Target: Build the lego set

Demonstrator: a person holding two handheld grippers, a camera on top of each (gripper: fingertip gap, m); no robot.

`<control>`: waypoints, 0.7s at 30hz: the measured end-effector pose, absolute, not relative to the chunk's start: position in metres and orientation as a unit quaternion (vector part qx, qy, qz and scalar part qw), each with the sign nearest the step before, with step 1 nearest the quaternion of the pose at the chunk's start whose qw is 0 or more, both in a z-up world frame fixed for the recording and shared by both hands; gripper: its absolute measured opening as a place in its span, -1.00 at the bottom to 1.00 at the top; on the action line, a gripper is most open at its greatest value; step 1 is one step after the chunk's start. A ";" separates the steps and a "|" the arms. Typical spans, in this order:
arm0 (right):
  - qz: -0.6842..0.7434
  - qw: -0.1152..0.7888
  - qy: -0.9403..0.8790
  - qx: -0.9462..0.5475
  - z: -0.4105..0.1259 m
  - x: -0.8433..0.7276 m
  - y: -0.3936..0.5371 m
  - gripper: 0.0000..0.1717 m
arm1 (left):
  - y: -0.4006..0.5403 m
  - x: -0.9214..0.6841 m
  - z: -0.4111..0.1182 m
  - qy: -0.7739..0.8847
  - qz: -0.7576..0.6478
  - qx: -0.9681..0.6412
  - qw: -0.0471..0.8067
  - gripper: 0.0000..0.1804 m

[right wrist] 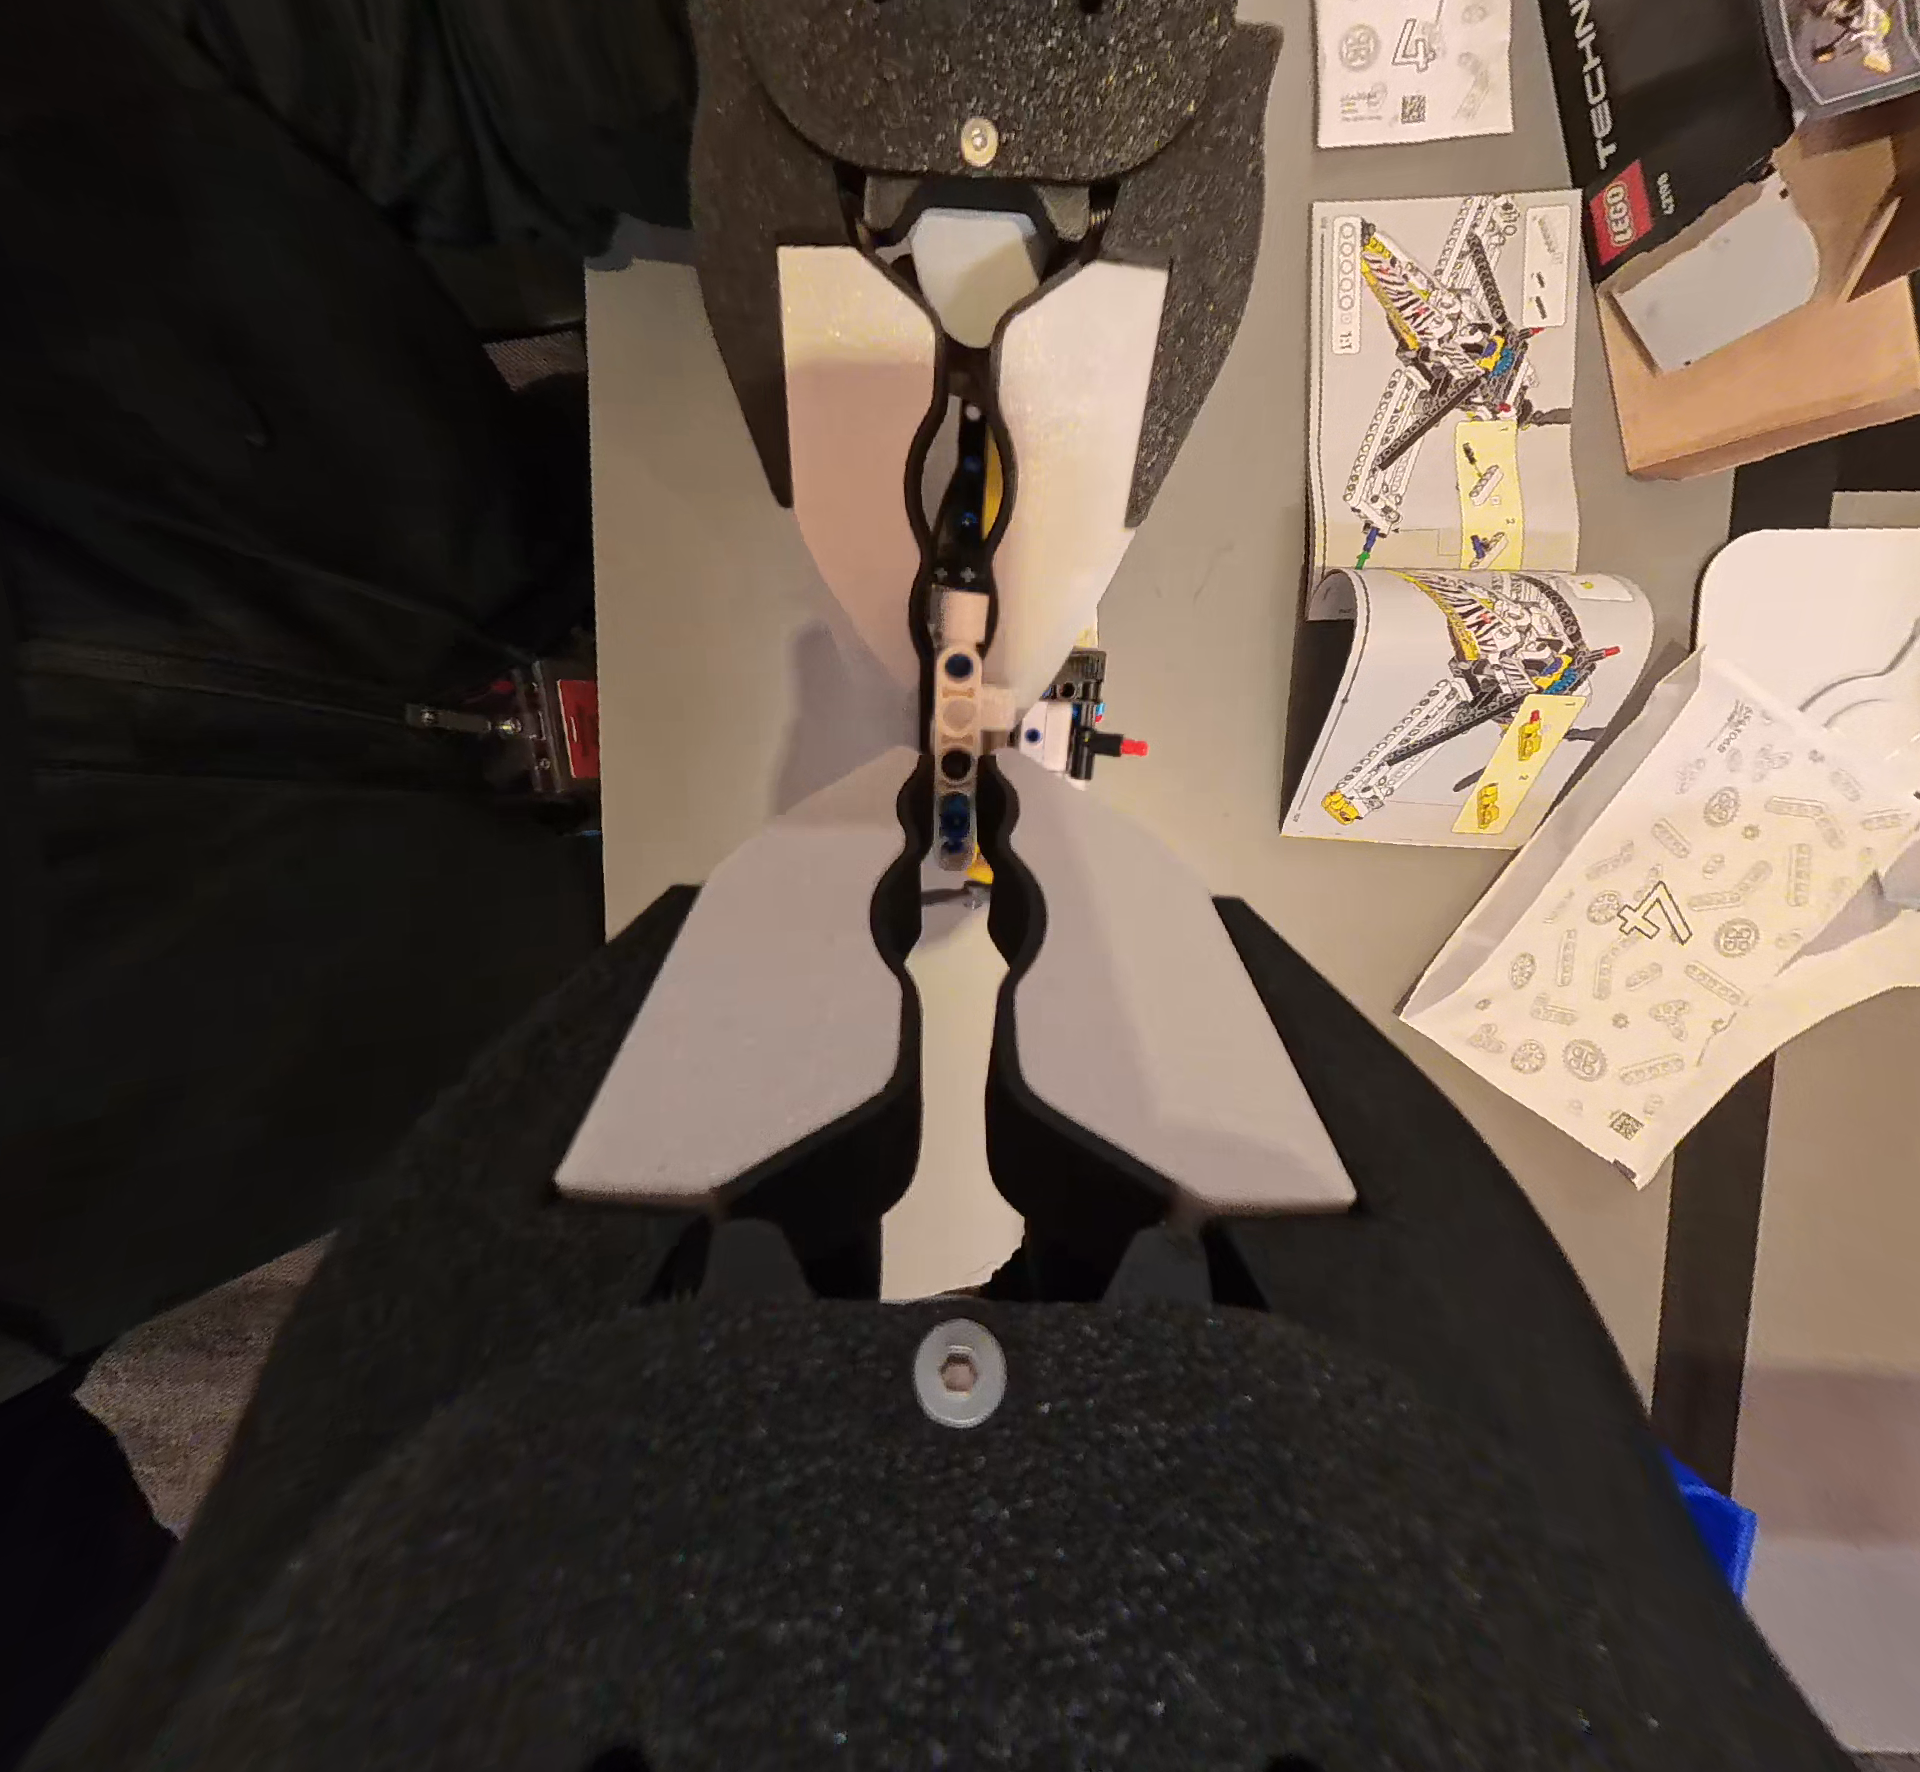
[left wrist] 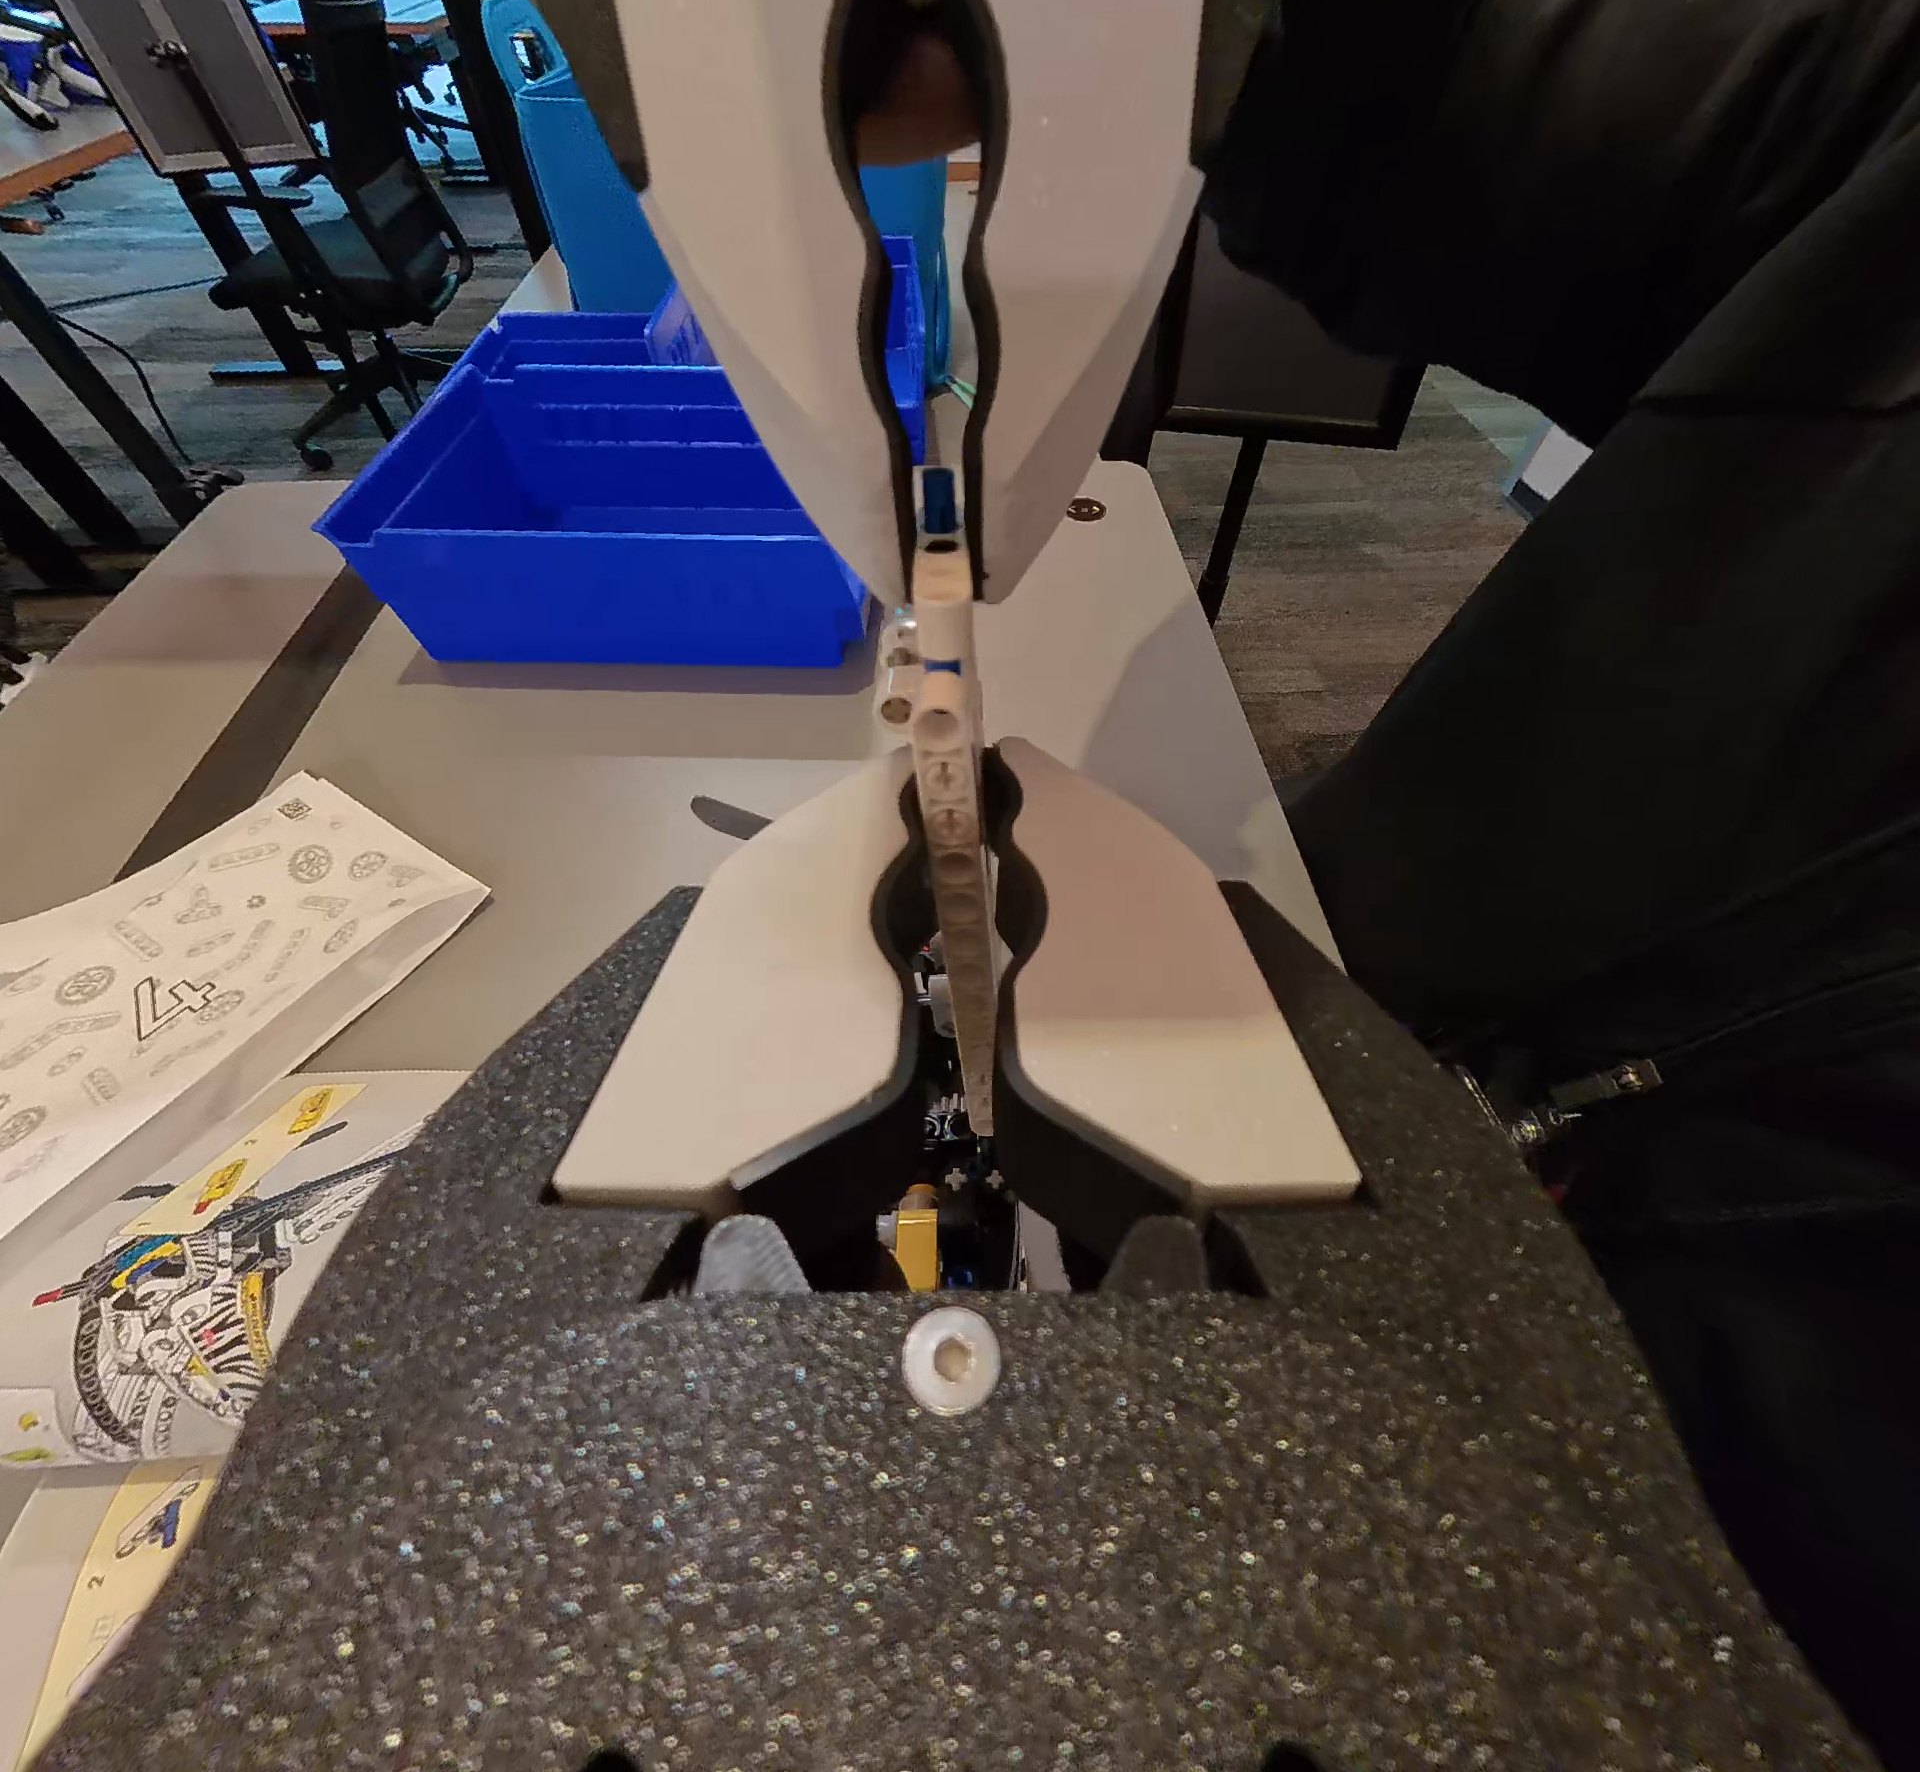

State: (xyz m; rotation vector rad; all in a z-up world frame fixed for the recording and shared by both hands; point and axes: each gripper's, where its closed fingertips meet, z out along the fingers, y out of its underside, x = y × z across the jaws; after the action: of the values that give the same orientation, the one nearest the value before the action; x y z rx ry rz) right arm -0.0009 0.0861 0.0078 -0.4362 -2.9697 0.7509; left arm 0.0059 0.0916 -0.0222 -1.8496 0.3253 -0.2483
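Note:
A white perforated beam (left wrist: 948, 683) of a brick-built model runs between both grippers above the grey table (left wrist: 520, 766). My left gripper (left wrist: 954, 761) is shut on the beam's near length, with black and yellow model parts (left wrist: 920, 1223) behind its fingers. My right gripper (left wrist: 943, 584) comes from above and is shut on the beam's far end, by a blue pin (left wrist: 935, 491). In the right wrist view my right gripper (right wrist: 954, 772) clamps the beam (right wrist: 958, 709) at the blue pin (right wrist: 954, 823). The left gripper (right wrist: 961, 699) meets it from above. A white, black and red sub-part (right wrist: 1081, 740) shows beside the beam.
Stacked blue bins (left wrist: 623, 579) stand at the table's far side. Printed paper bags (left wrist: 156, 974) (right wrist: 1662, 943), an open instruction booklet (right wrist: 1455, 475) and the set's box (right wrist: 1662, 60) lie on the table. A person's dark sleeve (left wrist: 1558, 164) fills the right.

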 end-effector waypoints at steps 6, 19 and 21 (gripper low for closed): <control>0.236 0.027 -0.960 -0.146 0.006 -0.001 0.089 -0.91 | 0.093 0.005 -0.022 0.138 -0.104 -0.792 0.586 -0.91; 0.244 0.038 -0.959 -0.142 0.006 -0.002 0.091 -0.92 | 0.094 0.004 -0.022 0.138 -0.095 -0.792 0.588 -0.91; 0.247 0.043 -0.957 -0.143 0.006 -0.003 0.091 -0.91 | 0.095 0.003 -0.022 0.135 -0.094 -0.791 0.589 -0.91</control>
State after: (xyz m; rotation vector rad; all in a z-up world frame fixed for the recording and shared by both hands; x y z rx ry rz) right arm -0.0030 0.0912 0.0060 -0.4385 -2.9275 0.7565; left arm 0.0030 0.0946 -0.0224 -1.8430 0.3155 -0.2193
